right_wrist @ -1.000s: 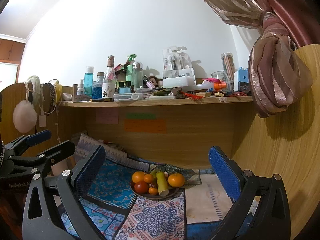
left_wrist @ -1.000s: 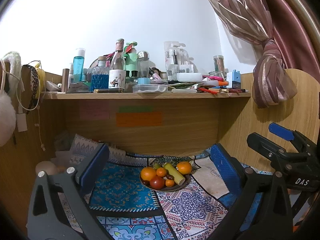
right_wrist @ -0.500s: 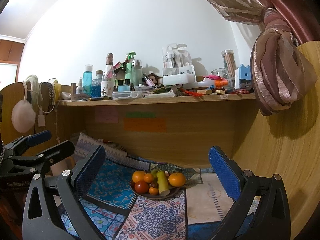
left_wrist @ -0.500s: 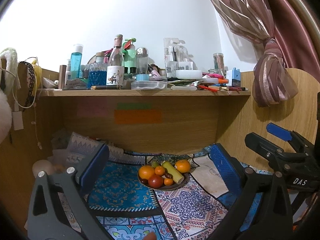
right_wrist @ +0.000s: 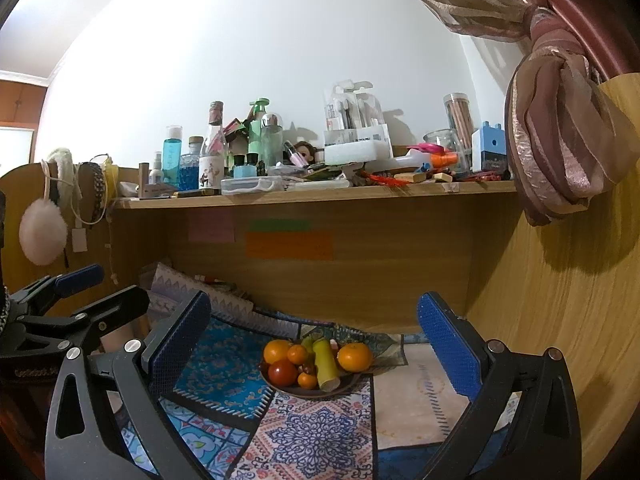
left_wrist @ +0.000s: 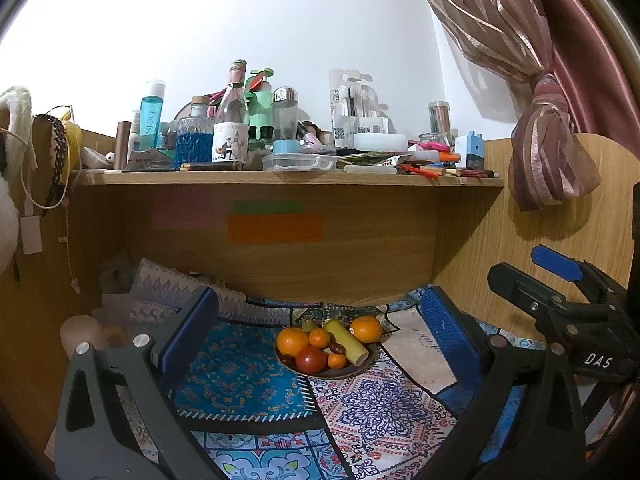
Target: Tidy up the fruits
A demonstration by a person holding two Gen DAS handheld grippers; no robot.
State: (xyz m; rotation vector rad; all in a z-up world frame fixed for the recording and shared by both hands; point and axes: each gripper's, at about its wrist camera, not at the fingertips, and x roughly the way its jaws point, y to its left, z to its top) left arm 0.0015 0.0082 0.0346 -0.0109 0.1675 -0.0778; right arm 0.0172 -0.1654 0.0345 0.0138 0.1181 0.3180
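Left tool (left_wrist: 318, 336) and right tool (right_wrist: 314, 340): both spread wide, nothing between the pads. Fruit sits heaped in the dark plate (right_wrist: 288, 389) on the patterned tabletop cloth (left_wrist: 372, 412), well ahead of both tools.

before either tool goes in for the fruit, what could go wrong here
1. The round fruits are heaped on the shallow dark brown plate: pulling the red tomato from the front could send the small orange tangerine rolling off.
2. The plate sits on a patterned patchwork cloth, which might bunch or slide if nudged.
3. The left tool and right tool, both open, aim at the same plate and could collide.
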